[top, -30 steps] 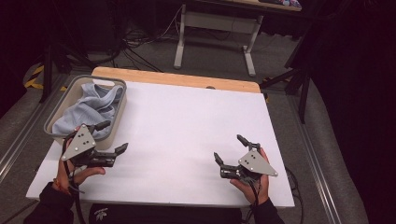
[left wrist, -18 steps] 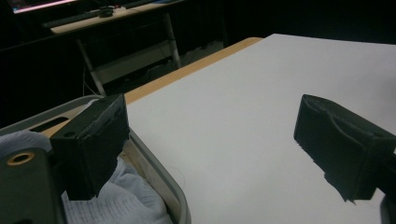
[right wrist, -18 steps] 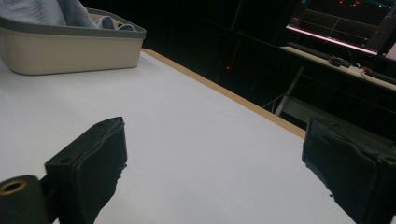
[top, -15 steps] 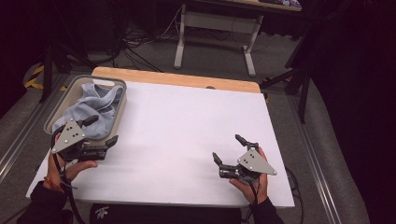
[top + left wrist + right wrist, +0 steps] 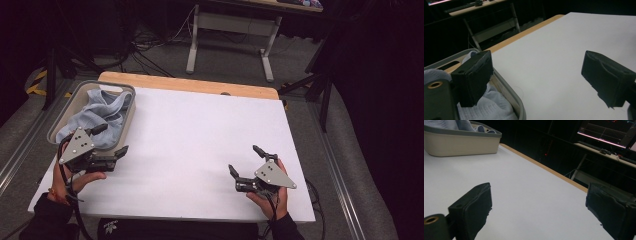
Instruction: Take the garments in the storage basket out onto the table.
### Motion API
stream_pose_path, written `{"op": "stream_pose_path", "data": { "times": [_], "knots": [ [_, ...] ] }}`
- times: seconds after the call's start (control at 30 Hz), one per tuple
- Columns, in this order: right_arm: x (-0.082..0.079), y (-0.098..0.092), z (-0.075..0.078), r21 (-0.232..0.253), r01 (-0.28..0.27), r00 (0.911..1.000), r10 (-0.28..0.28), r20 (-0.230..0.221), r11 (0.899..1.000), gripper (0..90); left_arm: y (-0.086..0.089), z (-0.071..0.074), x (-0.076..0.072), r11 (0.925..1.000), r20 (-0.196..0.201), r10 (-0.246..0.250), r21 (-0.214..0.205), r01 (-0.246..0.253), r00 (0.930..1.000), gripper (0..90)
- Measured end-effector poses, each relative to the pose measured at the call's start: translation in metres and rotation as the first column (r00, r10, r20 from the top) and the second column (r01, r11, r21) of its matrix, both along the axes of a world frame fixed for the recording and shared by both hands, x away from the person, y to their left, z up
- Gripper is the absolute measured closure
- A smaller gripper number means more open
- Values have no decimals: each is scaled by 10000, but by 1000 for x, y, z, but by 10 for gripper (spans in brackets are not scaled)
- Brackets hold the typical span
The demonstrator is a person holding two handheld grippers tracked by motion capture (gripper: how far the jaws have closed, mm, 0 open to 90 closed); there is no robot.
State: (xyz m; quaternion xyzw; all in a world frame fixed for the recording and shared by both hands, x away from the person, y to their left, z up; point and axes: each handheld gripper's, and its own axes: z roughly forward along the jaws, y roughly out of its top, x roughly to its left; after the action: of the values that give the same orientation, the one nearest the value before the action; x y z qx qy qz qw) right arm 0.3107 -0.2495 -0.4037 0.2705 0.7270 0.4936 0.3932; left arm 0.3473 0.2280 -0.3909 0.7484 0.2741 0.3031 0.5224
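Note:
A grey bin [image 5: 126, 96] at the table's left edge holds a crumpled light blue cloth [image 5: 98, 114]. My left gripper [image 5: 108, 139] is open at the bin's near corner, one jaw over the cloth and the other over the white tabletop. In the left gripper view the bin rim [image 5: 510, 93] and cloth [image 5: 489, 107] lie under the left jaw, and nothing sits between the jaws. My right gripper [image 5: 246, 160] rests open low over the table's near right part, empty. The bin [image 5: 461, 142] and cloth [image 5: 454, 124] appear far off in the right gripper view.
A white table [image 5: 200, 135] with a wooden far edge [image 5: 190, 84] spans the scene. Beyond it stands a desk frame [image 5: 230, 30] on a grey floor with cables. A lit monitor [image 5: 609, 131] and keyboard sit on a desk behind in the right gripper view.
My left gripper has moved left and away from me, up to the bin's near corner over the cloth. The right gripper has barely shifted.

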Motion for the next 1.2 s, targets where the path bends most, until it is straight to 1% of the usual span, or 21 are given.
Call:
{"op": "stream_pose_path", "data": {
  "times": [0.03,0.13,0.23,0.27,0.3,0.37,0.43,0.5,0.53,0.57,0.7,0.77,0.87,1.07,1.13,1.2],
  "knots": [
    [0,0,0,-9,14,10000,-14,14,10000,73,-1,0,0,9999,-41,-57,90,58,10000,113],
    [0,-1,0,-5,41,10000,-41,-6,10000,74,-3,0,0,9998,10,-100,169,100,9999,113],
    [-1,-2,0,30,59,10000,-59,-8,10000,75,-1,2,0,9997,39,29,240,-30,10000,113],
    [-1,-3,0,20,70,10000,-70,21,10000,75,0,3,0,9999,148,92,139,-94,9998,113],
    [-1,-3,0,28,86,10000,-86,34,10000,75,2,4,-1,9999,100,118,115,-119,9999,113],
    [-1,-3,0,11,90,10000,-90,33,10000,75,6,6,-1,9998,188,209,37,-210,9996,112],
    [0,-3,0,25,89,10000,-89,-12,10000,75,10,9,-3,9995,204,303,95,-305,9993,110],
    [0,-2,0,16,88,9999,-88,-62,10000,75,16,13,-3,9986,295,492,179,-498,9984,107],
    [1,-2,0,10,79,9999,-79,-68,10000,75,18,15,-3,9984,241,558,53,-560,9981,105],
    [1,-2,-1,13,62,10000,-62,-76,10000,75,22,17,-3,9975,312,700,48,-702,9971,103],
    [1,0,-1,-22,24,9999,-24,-130,10000,75,33,24,-1,9942,279,1078,-19,-1078,9938,98],
    [2,0,-1,30,18,9999,-17,-127,10000,76,36,26,0,9929,208,1192,4,-1192,9927,93],
    [3,0,-1,66,-24,9999,25,-154,10000,76,40,27,5,9900,111,1398,163,-1400,9901,92],
    [4,2,-3,-13,-53,9998,52,-208,10000,76,53,28,21,9848,-419,1715,333,-1702,9843,87],
    [4,2,-3,-58,-69,9997,68,-220,10000,76,54,28,26,9837,-562,1787,313,-1772,9823,87],
    [4,3,-3,-77,-78,9997,76,-235,9999,76,54,28,31,9822,-628,1845,488,-1816,9808,87]
  ]
}}
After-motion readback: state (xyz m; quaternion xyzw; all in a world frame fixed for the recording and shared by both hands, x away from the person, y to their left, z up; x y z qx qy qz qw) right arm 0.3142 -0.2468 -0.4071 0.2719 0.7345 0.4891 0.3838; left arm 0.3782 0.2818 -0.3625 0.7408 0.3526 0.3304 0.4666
